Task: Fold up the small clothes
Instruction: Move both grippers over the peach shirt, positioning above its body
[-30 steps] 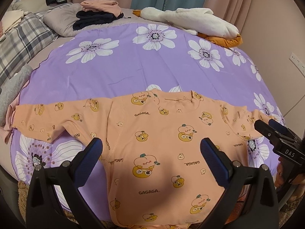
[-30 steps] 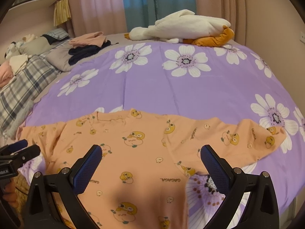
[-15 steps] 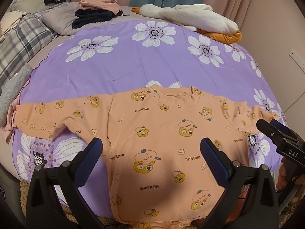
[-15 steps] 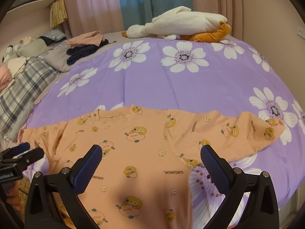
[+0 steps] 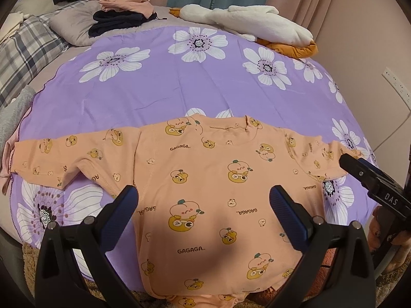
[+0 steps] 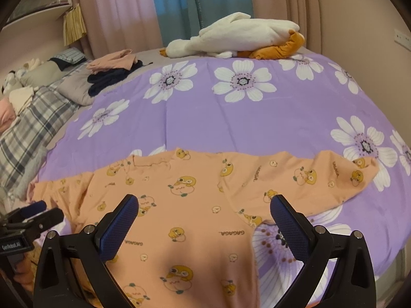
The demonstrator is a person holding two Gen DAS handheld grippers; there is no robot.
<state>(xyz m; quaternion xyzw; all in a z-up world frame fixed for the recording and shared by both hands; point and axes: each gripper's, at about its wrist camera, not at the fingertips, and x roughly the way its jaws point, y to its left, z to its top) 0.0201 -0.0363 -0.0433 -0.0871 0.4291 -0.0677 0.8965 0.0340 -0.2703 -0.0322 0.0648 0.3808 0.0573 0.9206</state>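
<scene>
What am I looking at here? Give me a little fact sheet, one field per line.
Setting: bed with purple flowered cover
Garment: orange long-sleeved top, spread flat, both sleeves out sideways
Print: cartoon ducks and the word GAGAGA
Left tongs: open, holding nothing, over the top's lower half
Right tongs: open, holding nothing, near the top's right sleeve
Folding: not yet begun
Far side: white plush duck, stack of dark and pink clothes
Left side: plaid bedding

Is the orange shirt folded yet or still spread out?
Spread out. The orange shirt lies flat on the purple sheet, both sleeves stretched sideways, nothing folded over.
</scene>
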